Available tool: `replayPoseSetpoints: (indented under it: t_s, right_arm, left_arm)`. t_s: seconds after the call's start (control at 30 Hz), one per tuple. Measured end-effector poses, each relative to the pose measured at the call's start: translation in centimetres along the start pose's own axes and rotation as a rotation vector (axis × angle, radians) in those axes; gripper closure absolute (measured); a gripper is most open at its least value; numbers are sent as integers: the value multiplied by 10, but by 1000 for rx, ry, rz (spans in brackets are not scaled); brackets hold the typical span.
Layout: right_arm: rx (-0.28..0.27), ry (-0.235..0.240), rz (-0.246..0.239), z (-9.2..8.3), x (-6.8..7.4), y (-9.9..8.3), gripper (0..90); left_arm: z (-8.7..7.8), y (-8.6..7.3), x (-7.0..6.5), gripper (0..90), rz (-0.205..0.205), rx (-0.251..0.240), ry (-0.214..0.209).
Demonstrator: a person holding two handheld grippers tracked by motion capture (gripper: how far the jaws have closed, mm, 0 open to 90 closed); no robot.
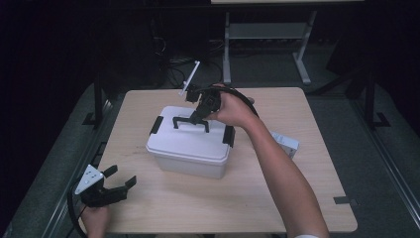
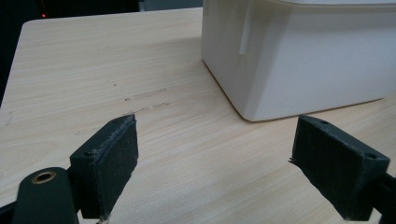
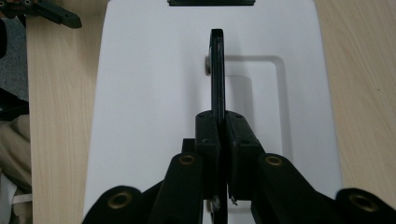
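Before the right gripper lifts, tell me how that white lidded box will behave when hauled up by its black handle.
The white box looks like rigid plastic, so it should probably rise stiffly. The right gripper is shut on the black handle roughly mid-span, so little tilt seems likely. Black latches sit at the lid's ends; whether they are locked, and what it weighs inside, I cannot tell.

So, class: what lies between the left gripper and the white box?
Only bare wooden table between the left gripper and the white box, seen in the left gripper view.
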State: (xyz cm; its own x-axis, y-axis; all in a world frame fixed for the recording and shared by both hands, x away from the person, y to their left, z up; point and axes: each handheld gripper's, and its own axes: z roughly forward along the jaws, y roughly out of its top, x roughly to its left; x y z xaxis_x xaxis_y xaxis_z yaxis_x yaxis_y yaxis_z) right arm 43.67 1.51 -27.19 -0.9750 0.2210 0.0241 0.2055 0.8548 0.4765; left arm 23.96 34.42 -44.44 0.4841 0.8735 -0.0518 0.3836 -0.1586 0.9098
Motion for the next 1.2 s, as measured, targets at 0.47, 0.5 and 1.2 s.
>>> replayPoseSetpoints:
  t_s: [0.47,0.5,1.2]
  right_arm:
    - [-30,-10,-6,-10,1,0,847]
    - [-29,-11,-5,-11,2,0,847]
    - [-62,-33,-21,-51,15,-12,847]
  left_arm:
    - [0,0,0,136,-1,0,-3]
    - [1,0,0,136,-2,0,-3]
    - [1,0,1,137,-9,2,-6]
